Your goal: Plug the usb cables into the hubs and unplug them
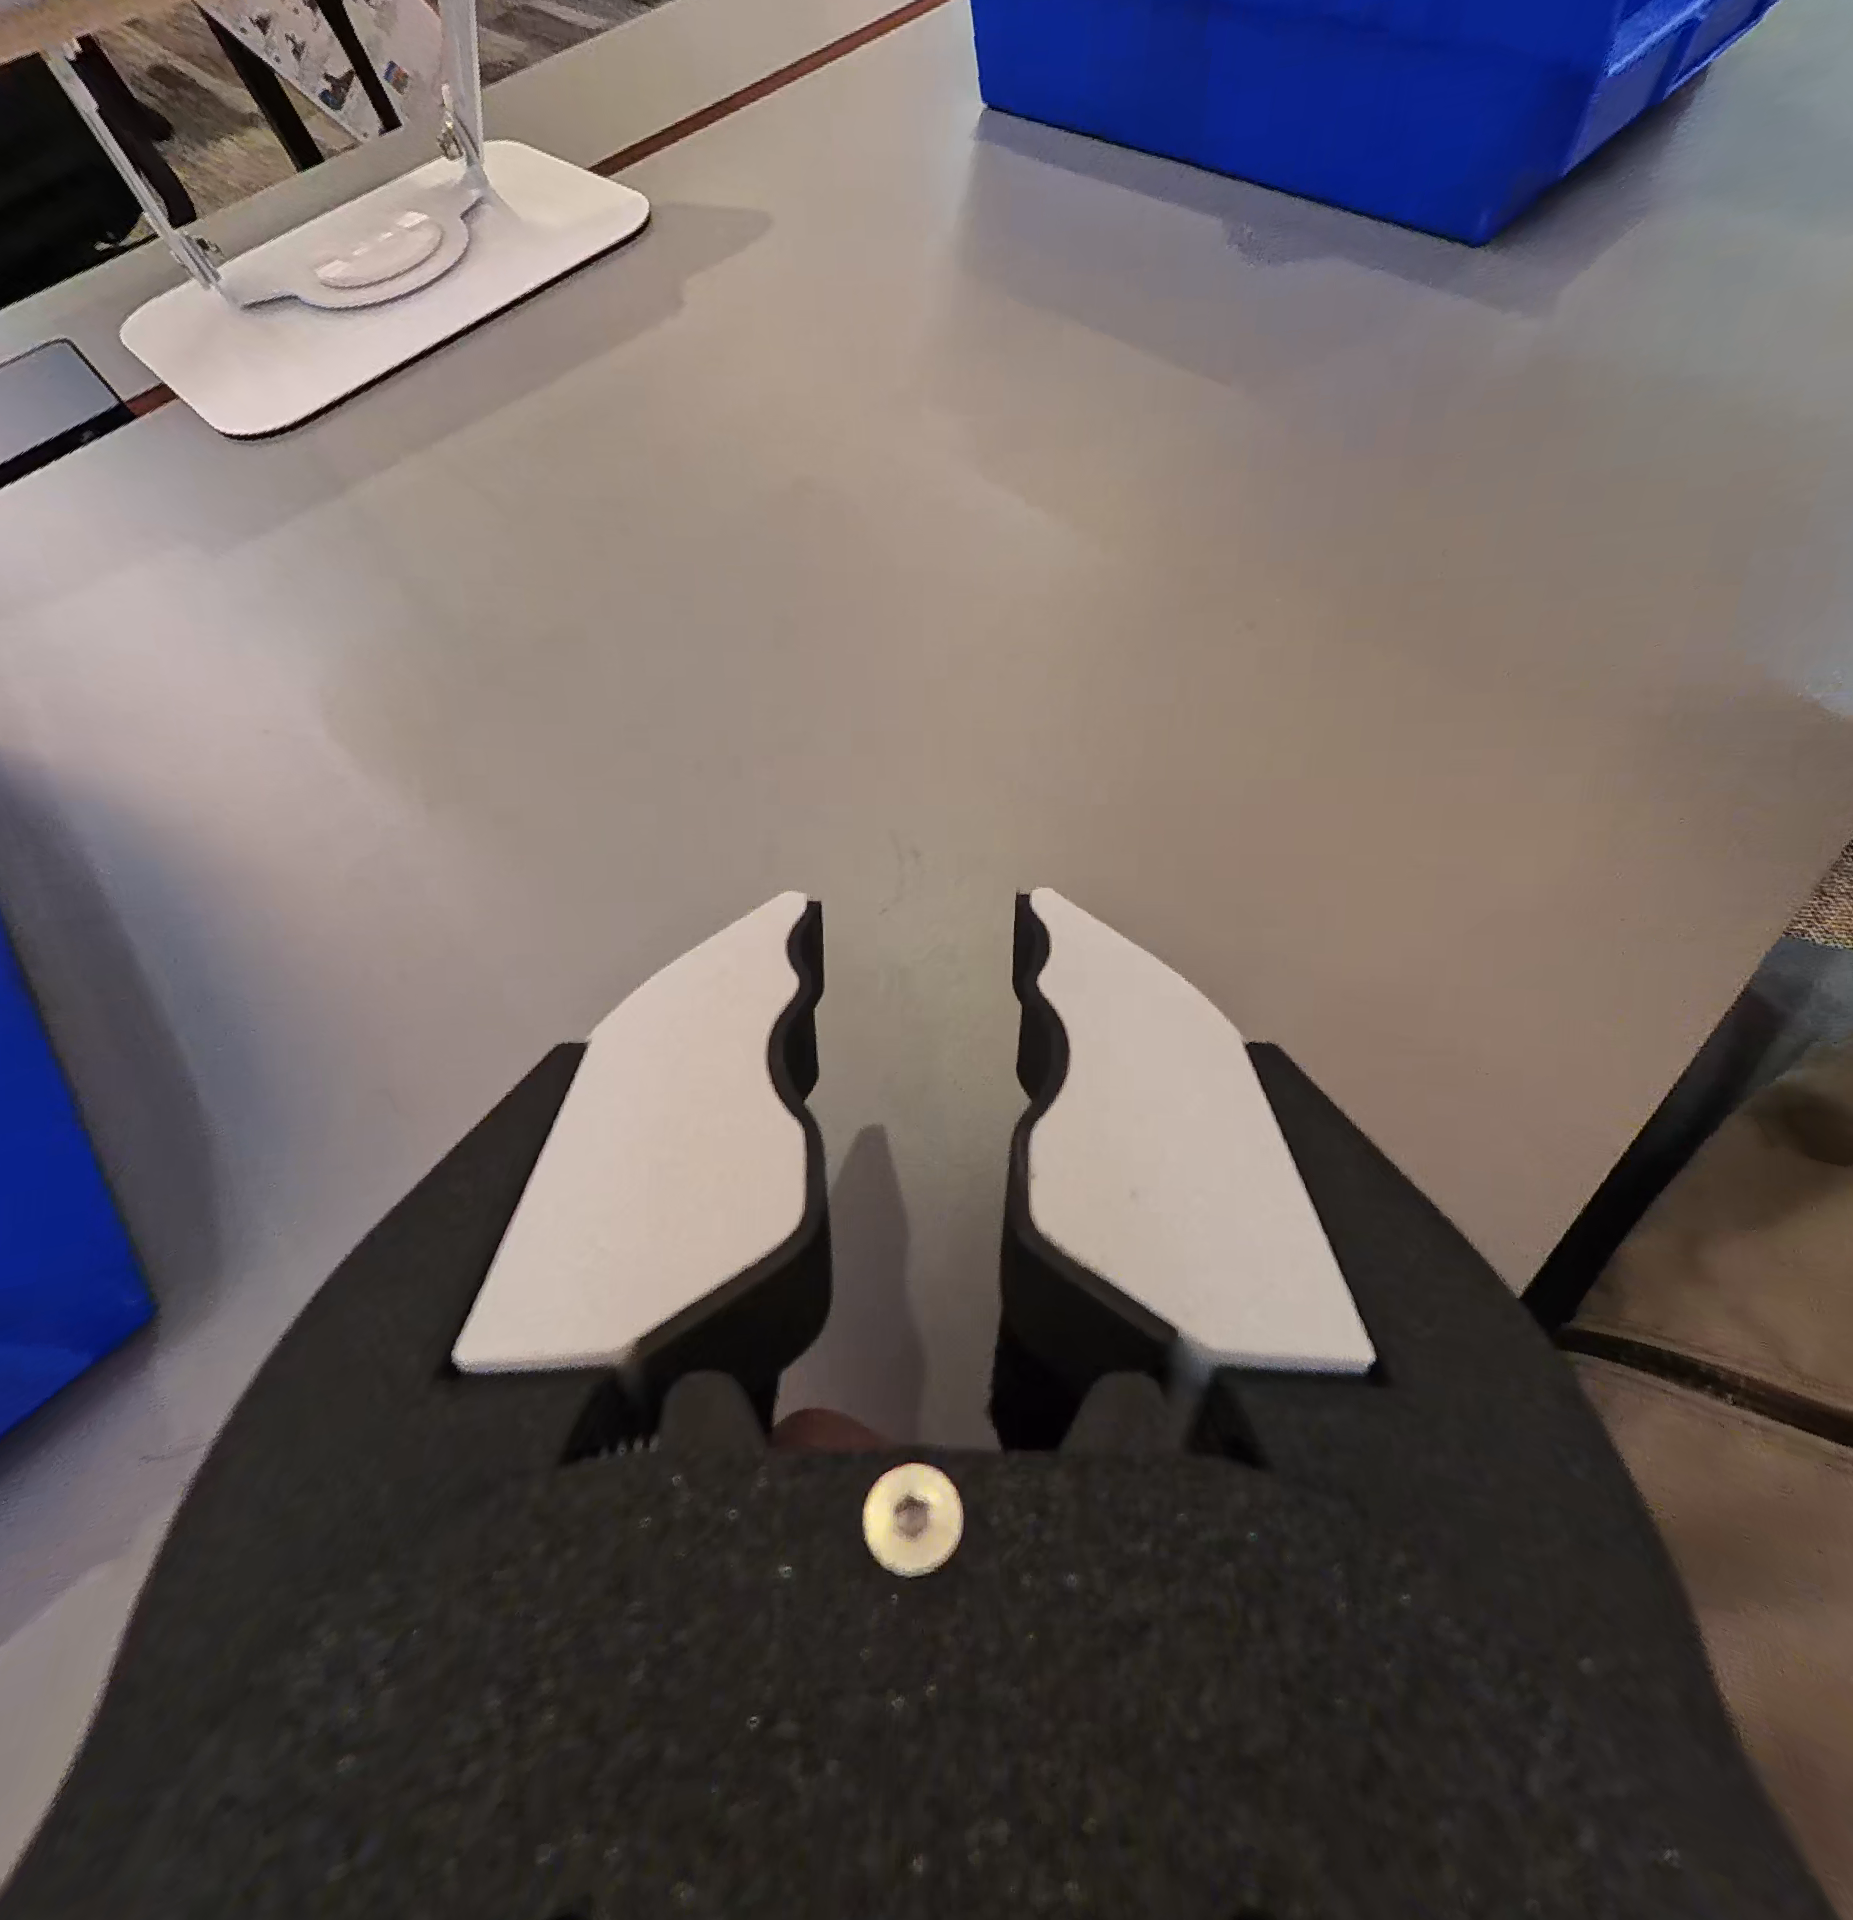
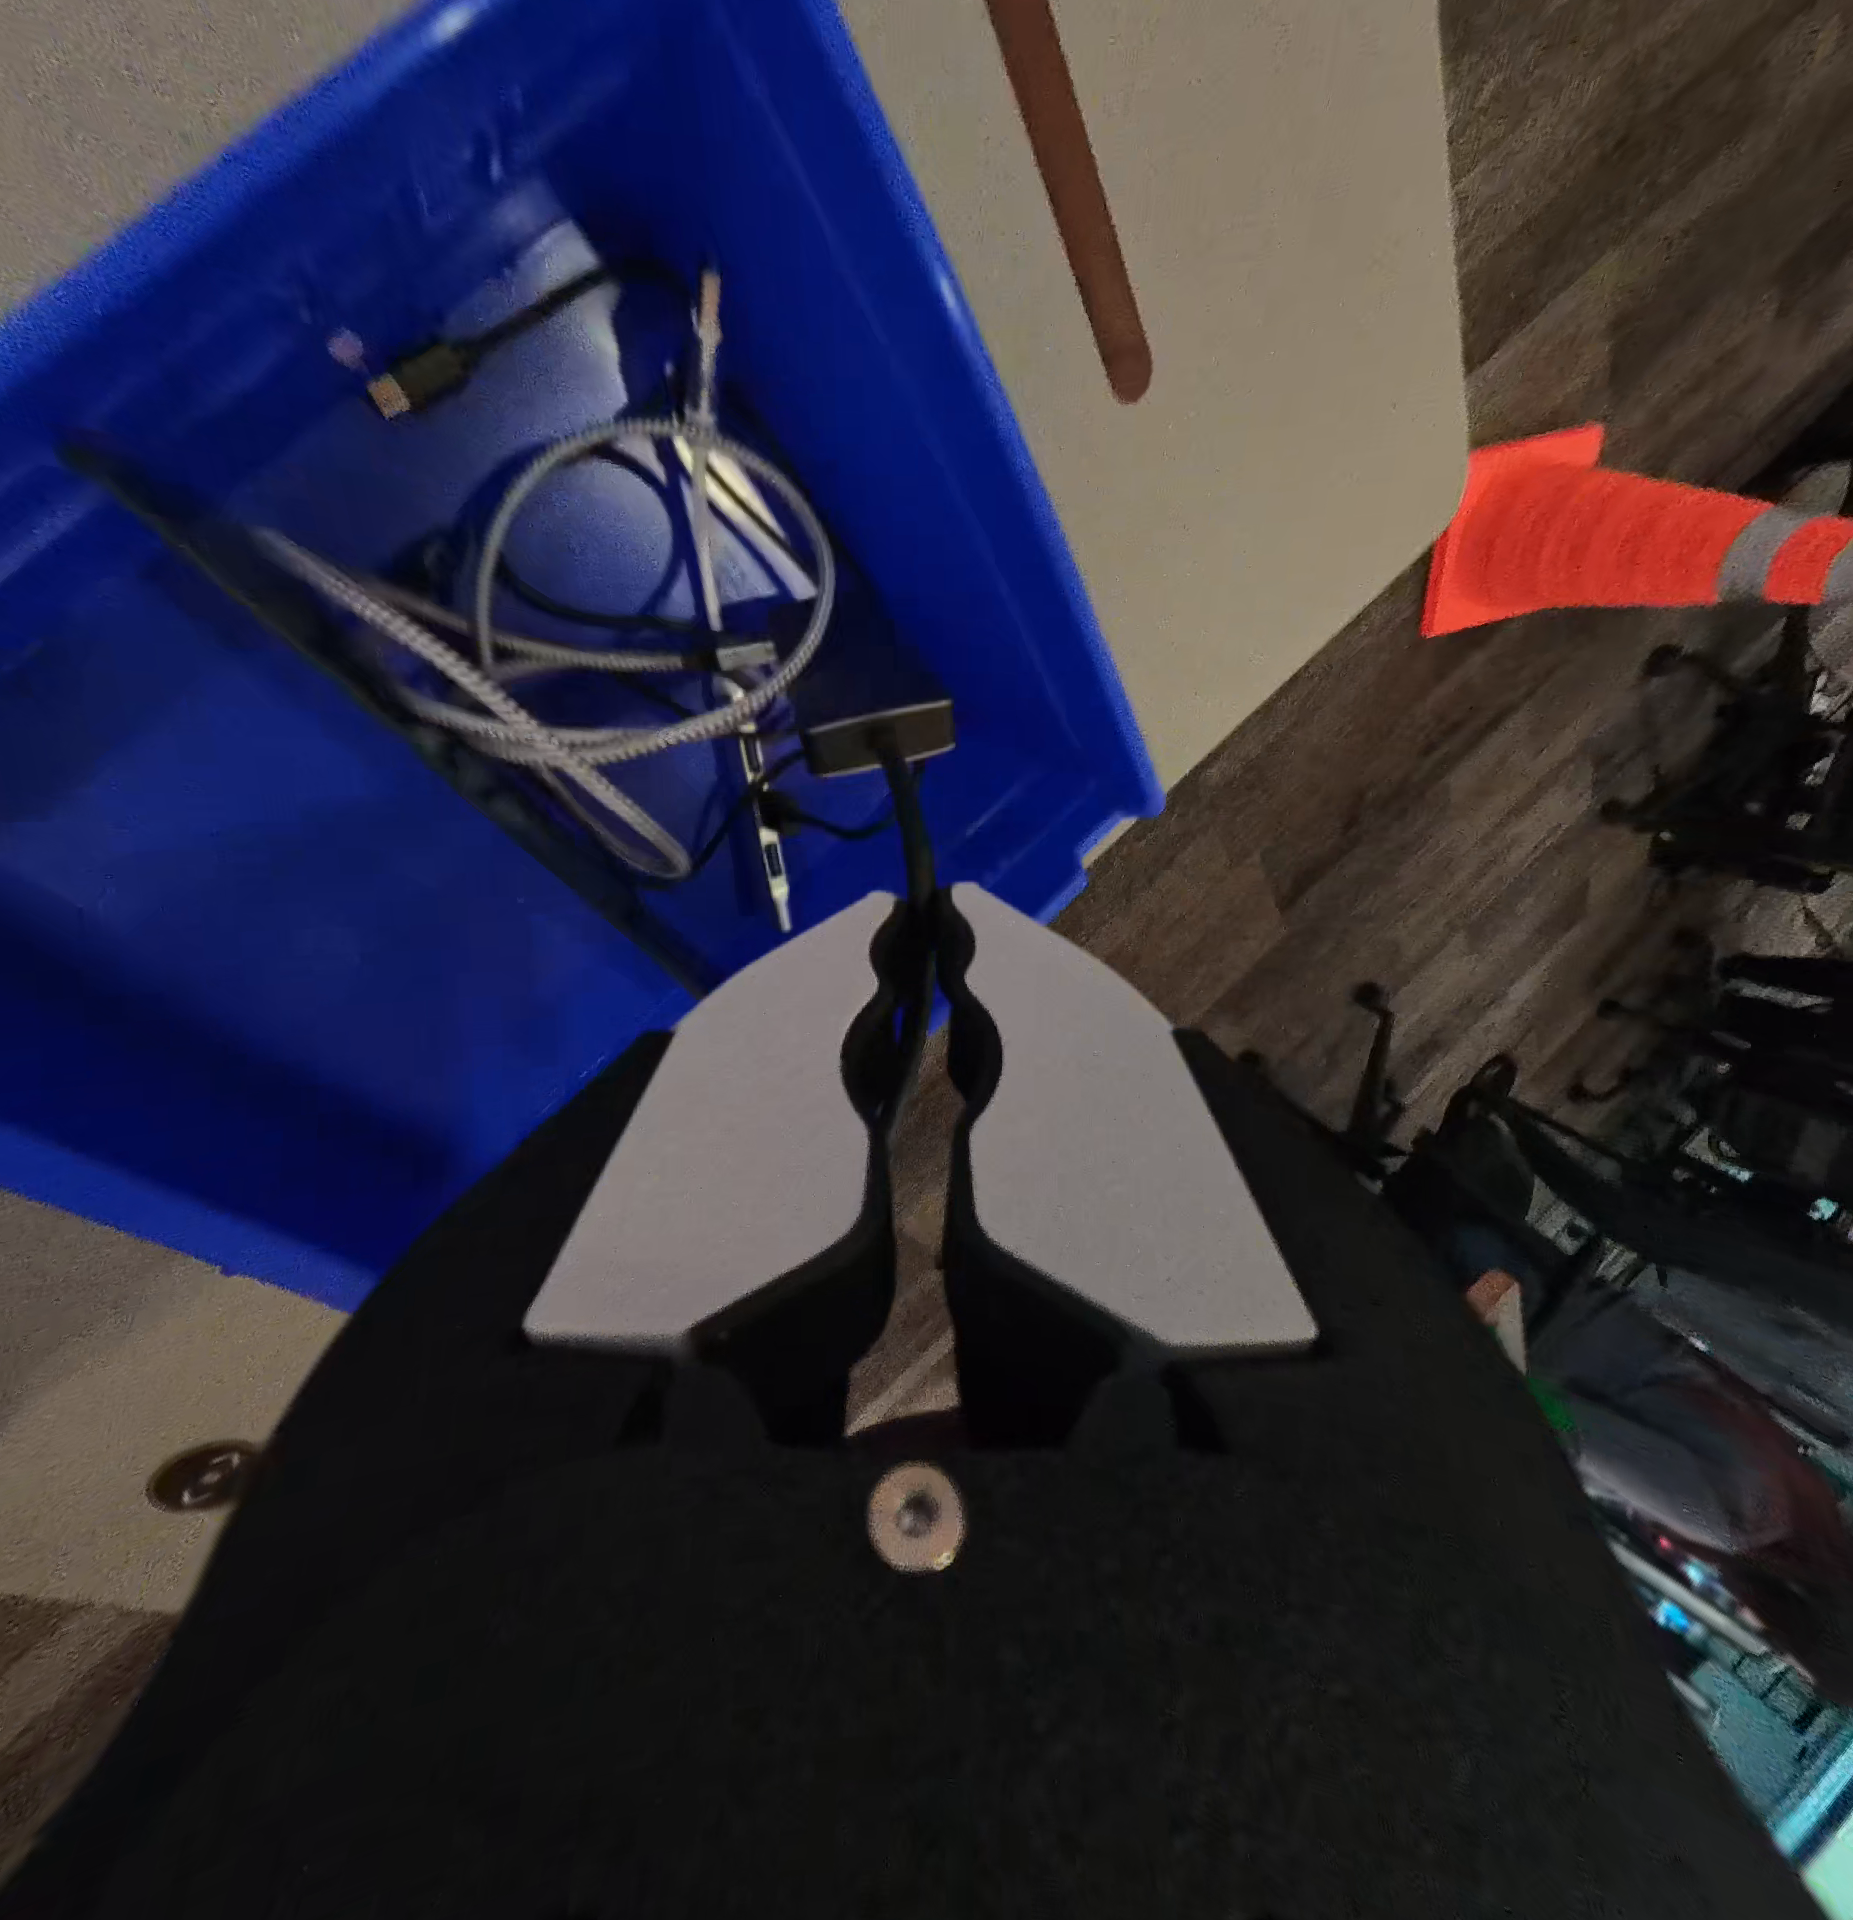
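In the right wrist view my right gripper (image 2: 922, 914) is shut on the black cable (image 2: 917, 842) of a small dark USB hub (image 2: 878, 736), which hangs just past the fingertips over a blue bin (image 2: 901, 343). The bin holds a coil of grey braided cable (image 2: 631, 623), a black USB plug (image 2: 418, 379) and a slim white hub (image 2: 771, 842). In the left wrist view my left gripper (image 1: 917, 914) is open and empty above the bare grey table (image 1: 1005, 571).
In the left wrist view a blue bin (image 1: 1369, 94) stands at the far right, another blue bin (image 1: 28, 1143) at the left edge, and a white stand base (image 1: 382, 301) at the far left. The table edge runs down the right. An orange cone (image 2: 1628, 540) stands on the floor. The tips of one gripper are about 55 cm away from the tips of the other.
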A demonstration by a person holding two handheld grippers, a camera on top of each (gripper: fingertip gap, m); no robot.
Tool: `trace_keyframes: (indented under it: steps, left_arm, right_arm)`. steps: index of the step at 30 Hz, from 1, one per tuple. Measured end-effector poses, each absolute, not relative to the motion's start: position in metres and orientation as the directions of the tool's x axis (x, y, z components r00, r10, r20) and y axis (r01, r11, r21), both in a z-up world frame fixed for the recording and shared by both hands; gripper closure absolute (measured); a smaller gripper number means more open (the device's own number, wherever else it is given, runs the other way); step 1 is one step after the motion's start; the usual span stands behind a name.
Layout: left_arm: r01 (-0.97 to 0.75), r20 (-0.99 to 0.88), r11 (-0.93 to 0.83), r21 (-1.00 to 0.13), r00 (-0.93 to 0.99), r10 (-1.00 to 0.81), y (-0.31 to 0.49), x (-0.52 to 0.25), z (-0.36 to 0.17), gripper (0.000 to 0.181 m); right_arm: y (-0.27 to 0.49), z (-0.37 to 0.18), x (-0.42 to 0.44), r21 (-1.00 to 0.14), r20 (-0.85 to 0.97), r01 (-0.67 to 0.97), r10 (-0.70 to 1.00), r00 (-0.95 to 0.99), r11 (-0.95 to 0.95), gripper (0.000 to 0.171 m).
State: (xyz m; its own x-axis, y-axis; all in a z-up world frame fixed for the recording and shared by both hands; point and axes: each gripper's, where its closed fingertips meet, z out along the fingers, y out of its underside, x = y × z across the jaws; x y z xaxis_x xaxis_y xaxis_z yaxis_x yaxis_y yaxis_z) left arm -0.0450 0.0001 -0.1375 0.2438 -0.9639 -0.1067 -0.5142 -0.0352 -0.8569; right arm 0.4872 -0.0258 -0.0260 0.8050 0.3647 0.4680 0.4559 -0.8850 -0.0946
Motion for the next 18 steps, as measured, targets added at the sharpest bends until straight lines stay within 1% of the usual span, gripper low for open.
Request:
trace_keyframes:
  steps: [2, 4, 5, 7, 8, 9, 12, 13, 14, 16, 17, 18]
  left_arm:
    - [-0.517, -0.110, -0.033, -0.856, 0.244, -0.964, 0.000, -0.045, -0.138, 0.147]
    - [-0.518, -0.110, -0.031, -0.855, 0.239, -0.965, -0.002, -0.045, -0.138, 0.147]
    - [-0.518, -0.111, -0.029, -0.855, 0.238, -0.965, -0.003, -0.045, -0.137, 0.147]
    - [-0.524, -0.113, -0.024, -0.851, 0.229, -0.967, -0.005, -0.046, -0.138, 0.147]
    - [-0.527, -0.116, -0.022, -0.850, 0.227, -0.967, -0.005, -0.046, -0.139, 0.147]
    - [-0.527, -0.115, -0.021, -0.850, 0.225, -0.968, -0.006, -0.046, -0.139, 0.147]
    - [-0.527, -0.110, -0.020, -0.850, 0.214, -0.971, -0.009, -0.044, -0.139, 0.147]
    - [-0.529, -0.113, -0.018, -0.849, 0.214, -0.970, -0.009, -0.044, -0.138, 0.147]
    - [-0.530, -0.115, -0.018, -0.848, 0.216, -0.970, -0.010, -0.045, -0.138, 0.147]
    - [-0.534, -0.106, -0.032, -0.845, 0.227, -0.968, -0.009, -0.047, -0.138, 0.147]
    - [-0.533, -0.093, -0.048, -0.845, 0.235, -0.967, -0.008, -0.049, -0.138, 0.147]
    - [-0.524, -0.076, -0.065, -0.849, 0.244, -0.967, -0.006, -0.050, -0.136, 0.147]
  right_arm:
    - [-0.002, -0.033, 0.482, -0.150, 0.457, 0.502, 0.390, 0.799, -0.852, 0.167]
    - [0.008, -0.057, 0.482, -0.168, 0.416, 0.496, 0.395, 0.819, -0.852, 0.166]
    - [0.009, -0.069, 0.485, -0.175, 0.404, 0.484, 0.386, 0.829, -0.857, 0.166]
    - [0.008, -0.084, 0.483, -0.225, 0.321, 0.417, 0.337, 0.885, -0.880, 0.166]
    - [0.005, -0.088, 0.484, -0.229, 0.300, 0.394, 0.320, 0.899, -0.890, 0.166]
    - [-0.002, -0.093, 0.489, -0.200, 0.301, 0.378, 0.311, 0.902, -0.904, 0.166]
    - [-0.041, -0.113, 0.516, -0.015, 0.317, 0.285, 0.266, 0.910, -0.958, 0.166]
    - [-0.052, -0.119, 0.523, 0.013, 0.316, 0.257, 0.248, 0.916, -0.966, 0.165]
    - [-0.059, -0.124, 0.524, 0.000, 0.304, 0.235, 0.224, 0.926, -0.972, 0.165]
    - [-0.065, -0.126, 0.523, -0.075, 0.286, 0.205, 0.176, 0.942, -0.976, 0.161]
    - [-0.068, -0.122, 0.523, -0.117, 0.293, 0.189, 0.148, 0.945, -0.975, 0.153]
    - [-0.071, -0.114, 0.522, -0.171, 0.301, 0.170, 0.113, 0.947, -0.970, 0.141]
